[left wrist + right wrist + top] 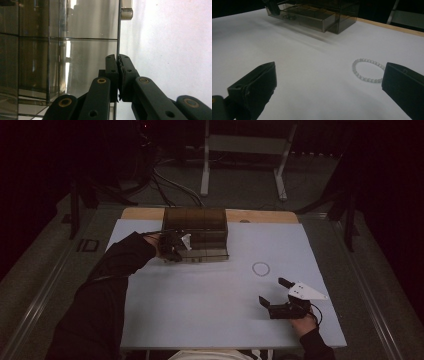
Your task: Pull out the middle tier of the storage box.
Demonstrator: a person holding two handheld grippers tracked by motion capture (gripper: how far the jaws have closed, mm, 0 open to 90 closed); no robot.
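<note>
The left tool [117, 75] pinches the front panel of a smoky transparent plastic drawer [202, 251], part-open at the tabletop's [200, 305] far side; a straight, level pull should keep it sliding freely.

The drawer box [196, 227] stands at the far edge of the bench [200, 320], with its bottom drawer [202, 254] pulled out toward the near side. The left gripper [172, 251] is at that drawer's left front corner. The bead bracelet [260, 268] lies on the bench right of the box and nearer; the right gripper [272, 295] sits nearer still, just beyond the bracelet.
</note>
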